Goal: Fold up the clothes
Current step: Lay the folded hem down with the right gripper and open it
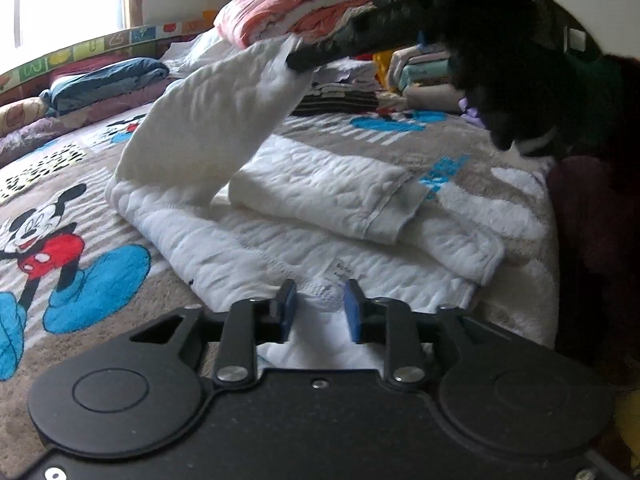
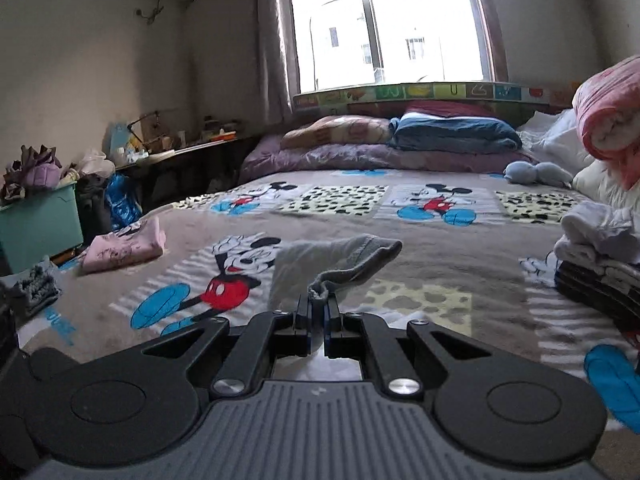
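While the white garment (image 1: pixel 304 216) lies crosswise on the bed (image 1: pixel 80 208), its far flap is lifted by the clenched right tongs (image 1: pixel 294 62); the left tongs (image 1: pixel 320 308) are spread, apparently over its near hem.

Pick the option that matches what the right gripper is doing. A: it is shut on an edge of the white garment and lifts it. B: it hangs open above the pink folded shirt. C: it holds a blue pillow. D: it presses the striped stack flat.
A: the right gripper has its jaws closed on a bunched edge of the white garment, which the left wrist view shows raised off the bed.
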Tool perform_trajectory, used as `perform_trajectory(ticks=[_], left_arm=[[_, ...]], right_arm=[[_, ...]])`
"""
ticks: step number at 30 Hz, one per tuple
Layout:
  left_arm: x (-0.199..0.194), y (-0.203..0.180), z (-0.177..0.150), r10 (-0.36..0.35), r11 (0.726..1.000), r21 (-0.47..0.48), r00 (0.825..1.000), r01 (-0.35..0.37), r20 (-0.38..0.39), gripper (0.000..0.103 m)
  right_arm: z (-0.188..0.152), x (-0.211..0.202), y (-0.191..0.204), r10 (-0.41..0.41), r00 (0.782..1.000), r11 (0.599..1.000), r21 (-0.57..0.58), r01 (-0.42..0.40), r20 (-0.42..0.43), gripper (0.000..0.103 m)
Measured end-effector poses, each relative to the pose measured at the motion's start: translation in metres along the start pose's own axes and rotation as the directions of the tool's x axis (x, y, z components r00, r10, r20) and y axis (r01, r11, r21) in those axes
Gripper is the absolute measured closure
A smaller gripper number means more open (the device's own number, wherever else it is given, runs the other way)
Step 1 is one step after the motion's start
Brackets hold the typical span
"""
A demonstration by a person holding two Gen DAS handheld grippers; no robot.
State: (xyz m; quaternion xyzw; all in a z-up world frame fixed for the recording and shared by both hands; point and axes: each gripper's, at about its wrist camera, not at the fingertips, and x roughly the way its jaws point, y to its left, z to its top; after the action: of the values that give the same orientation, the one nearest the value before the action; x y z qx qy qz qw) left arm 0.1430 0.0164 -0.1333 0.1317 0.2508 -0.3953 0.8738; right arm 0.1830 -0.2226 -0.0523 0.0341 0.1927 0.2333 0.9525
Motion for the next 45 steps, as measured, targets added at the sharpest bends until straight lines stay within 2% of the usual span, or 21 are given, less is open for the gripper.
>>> perform_trajectory(ticks=[3,7,10,12,15,19,26,30,33,37,45], left_arm=[[-0.007,0.000,0.002,-0.033,0.999,0.003,0.999,0.033,0.026,0.063],[-0.027,0.013,0.008,-0.088,0.996,-0.022,0.991,0.091,0.104,0.063],[-0.043,0.042,0.011,-0.036,0.993,-0.104,0.979,0.057,0.200,0.063],[-0.043,0.066,0.013,0.039,0.984,-0.176,0.974,0.001,0.223,0.064],[-0.029,0.092,0.014,0.134,0.972,-0.219,0.970,-0.088,0.202,0.065],[0.000,0.109,0.024,0.173,0.972,-0.189,0.971,-0.141,0.163,0.065],[0.047,0.138,0.043,0.153,0.975,-0.185,0.977,-0.124,0.150,0.065],[0.077,0.150,0.049,0.125,0.975,-0.196,0.988,-0.105,0.093,0.065],[0.091,0.156,0.050,0.083,0.977,-0.203,0.996,-0.073,0.045,0.064],[0.099,0.160,0.052,0.043,0.975,-0.216,0.999,-0.040,0.011,0.064],[0.108,0.165,0.052,0.007,0.970,-0.244,1.000,-0.012,-0.020,0.064]], right_arm=[[-0.003,0.000,-0.001,-0.009,1.000,1.000,0.016,0.009,-0.001,0.096],[-0.004,-0.001,-0.007,-0.016,1.000,0.999,0.036,0.016,0.005,0.096],[-0.004,-0.001,-0.011,-0.017,1.000,0.999,0.044,0.017,0.006,0.096],[-0.005,-0.002,-0.015,-0.019,1.000,0.998,0.053,0.018,0.007,0.096],[-0.006,-0.003,-0.019,-0.023,1.000,0.997,0.073,0.022,0.008,0.096],[-0.008,-0.005,-0.028,-0.021,1.000,0.995,0.096,0.020,0.009,0.096],[-0.011,-0.003,-0.044,-0.003,1.000,0.983,0.183,0.001,0.007,0.096],[-0.016,0.001,-0.062,0.024,1.000,0.951,0.307,-0.027,0.013,0.096],[-0.020,0.000,-0.069,0.040,0.999,0.932,0.359,-0.047,0.029,0.096],[-0.017,-0.007,-0.060,0.036,0.998,0.947,0.317,-0.053,0.059,0.096],[-0.005,-0.010,-0.016,0.014,0.998,0.996,0.086,-0.019,0.061,0.096]])
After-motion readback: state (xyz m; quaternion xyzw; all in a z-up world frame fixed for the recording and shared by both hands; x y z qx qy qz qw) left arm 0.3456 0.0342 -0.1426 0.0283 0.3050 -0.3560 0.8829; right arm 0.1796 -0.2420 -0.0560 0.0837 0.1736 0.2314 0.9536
